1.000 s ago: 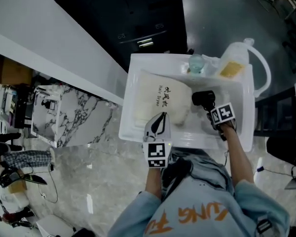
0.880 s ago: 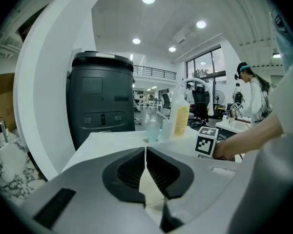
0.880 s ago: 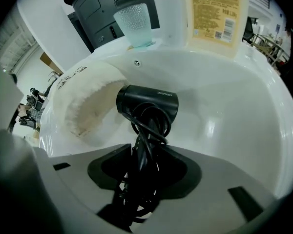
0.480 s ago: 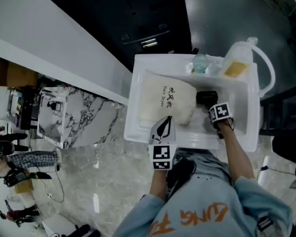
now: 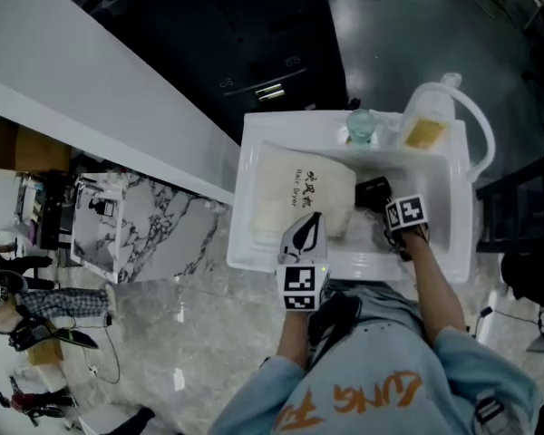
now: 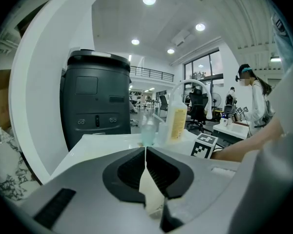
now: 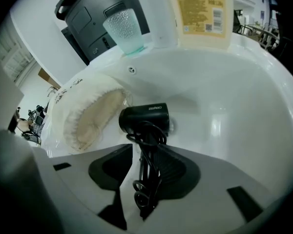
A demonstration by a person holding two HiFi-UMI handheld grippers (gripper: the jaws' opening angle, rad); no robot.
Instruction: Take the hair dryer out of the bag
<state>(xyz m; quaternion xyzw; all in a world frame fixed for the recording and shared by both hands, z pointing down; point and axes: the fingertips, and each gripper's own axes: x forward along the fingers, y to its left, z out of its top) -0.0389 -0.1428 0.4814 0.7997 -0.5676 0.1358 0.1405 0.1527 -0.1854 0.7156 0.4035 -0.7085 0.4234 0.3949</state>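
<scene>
Right hand-held gripper (image 7: 145, 155) tightened on hair dryer (image 7: 144, 117); left hand-held gripper (image 6: 146, 152) still pinching bag (image 5: 295, 193).

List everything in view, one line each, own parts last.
basin: one, white, directly below the person
bag: one, cream, lying in the basin's left side
hair dryer: one, black, outside the bag, right of it, over the basin
cup: one, clear bluish, on the basin's far ledge
bottle: one, whitish with yellow label, beside the cup
dark unit: one, dark grey, behind the basin
left tongs: one, grey, shut on the bag's edge
right tongs: one, grey, just closed further, gripping the hair dryer's handle and cord
</scene>
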